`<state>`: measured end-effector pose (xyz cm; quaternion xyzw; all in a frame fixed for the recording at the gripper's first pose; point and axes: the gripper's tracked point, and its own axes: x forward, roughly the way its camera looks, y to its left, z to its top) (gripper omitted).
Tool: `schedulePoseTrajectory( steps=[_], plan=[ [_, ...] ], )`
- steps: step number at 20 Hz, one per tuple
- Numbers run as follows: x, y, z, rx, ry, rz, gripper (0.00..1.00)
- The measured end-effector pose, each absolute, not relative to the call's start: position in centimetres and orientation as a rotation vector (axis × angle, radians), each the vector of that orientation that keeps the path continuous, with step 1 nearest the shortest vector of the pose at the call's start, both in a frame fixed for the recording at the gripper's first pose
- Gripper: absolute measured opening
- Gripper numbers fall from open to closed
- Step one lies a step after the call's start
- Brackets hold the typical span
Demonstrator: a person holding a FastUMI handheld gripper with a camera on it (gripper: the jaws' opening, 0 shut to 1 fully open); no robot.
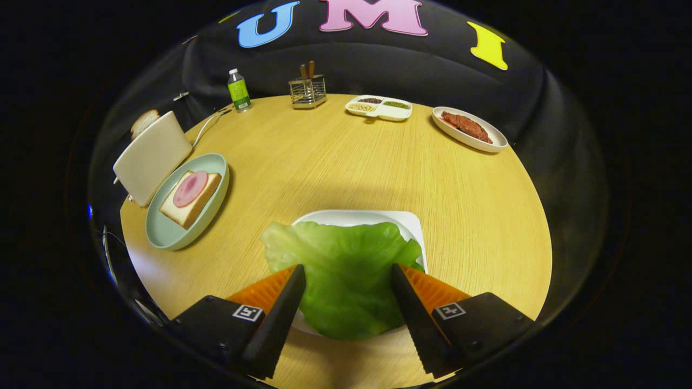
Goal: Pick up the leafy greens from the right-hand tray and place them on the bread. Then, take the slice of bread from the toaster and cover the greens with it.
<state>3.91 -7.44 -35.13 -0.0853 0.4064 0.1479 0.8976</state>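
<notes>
The gripper (348, 275) hangs low over a round wooden table (335, 162), its two black fingers (286, 302) spread wide, one on each side of the greens (346, 270). The fingers lie at the leaf's two flanks, but whether they touch it cannot be told, and nothing is pinched. The leaf is a single broad green sheet lying flat on a white tray (373, 217); its long axis runs from the gap between the fingers away toward the table's middle, and its ruffled wide edge spills past the tray's left side. Well apart, left of the fingers and beyond them, a pale green plate (162, 232) carries the bread (186, 208), topped with a round pink slice (190, 188). Just beside that plate stands a white toaster (148, 156) with a second slice (143, 121) poking from its top. At the far edge stand a bottle (238, 91), a wire holder (308, 91), a divided dish (378, 108) and a dish of red food (469, 128).
</notes>
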Motion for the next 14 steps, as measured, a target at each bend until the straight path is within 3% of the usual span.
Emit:
schedulePoseTrajectory(
  steps=[2,5,6,7,9,14],
  plan=[
    [4.02,-7.33,-35.23,-0.179,0.838,0.314,0.96],
    [4.15,-7.55,-34.90,-0.172,0.829,0.308,0.53],
    [4.21,-7.57,-35.00,-0.169,0.833,0.305,0.45],
    [4.32,-7.50,-34.94,-0.165,0.832,0.308,0.26],
    [4.28,-7.48,-34.91,-0.155,0.838,0.316,0.14],
    [3.87,-7.11,-34.57,-0.096,0.883,0.325,0.06]
  ],
)
